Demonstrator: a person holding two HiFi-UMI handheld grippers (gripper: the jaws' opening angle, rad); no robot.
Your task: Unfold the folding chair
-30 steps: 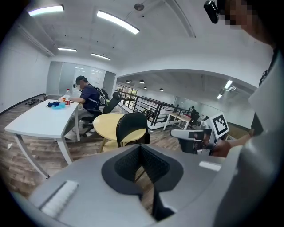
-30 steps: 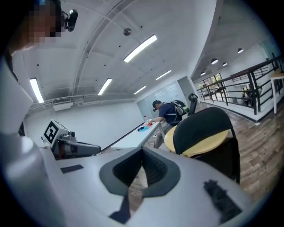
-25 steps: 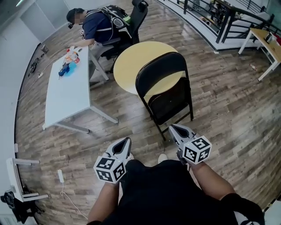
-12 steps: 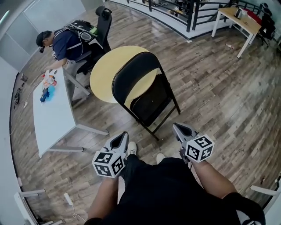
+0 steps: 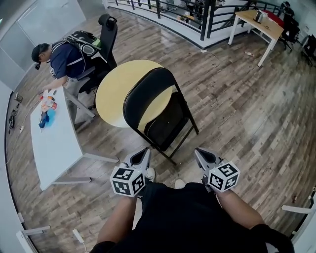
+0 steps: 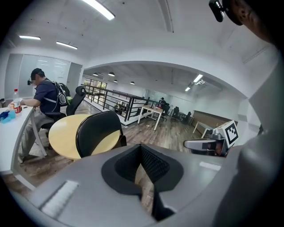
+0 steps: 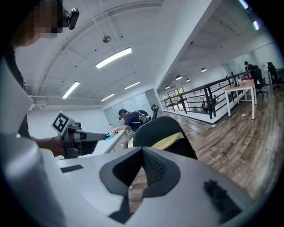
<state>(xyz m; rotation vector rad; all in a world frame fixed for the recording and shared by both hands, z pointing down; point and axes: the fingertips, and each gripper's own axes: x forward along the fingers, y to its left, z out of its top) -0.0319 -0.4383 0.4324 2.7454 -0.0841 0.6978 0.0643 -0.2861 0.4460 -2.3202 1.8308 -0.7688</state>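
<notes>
Both claws are up in front of the person, and both are clenched on nothing. The left claw [image 5: 143,151] has its jaws pressed together, with only wooden floor [image 5: 237,113] showing past the tips in its own view. The right claw [image 5: 199,152] is the same: jaws tight, no object between them. Neither one touches anything.

The folding chair [image 5: 150,96] is straight ahead of the claws, close but clear of both. Its nearest foot lands on the floor roughly between the two tips. It stands upright on its legs, so the long axis runs from floor to top rail. The broad black back panel is turned toward the claws. The seat sits low under the back, and how far it is swung down is hard to judge from here.

Beyond the chair is a round yellow table [image 5: 116,89], partly covered by the back panel. Off to the far left of the left claw is a white worktop [image 5: 54,143], with a seated person [image 5: 64,62] leaning over it. The small items near that person's hand are too small to name. A railing [image 5: 197,15] runs well beyond the right claw. The chair's far legs are hidden behind its own seat.
</notes>
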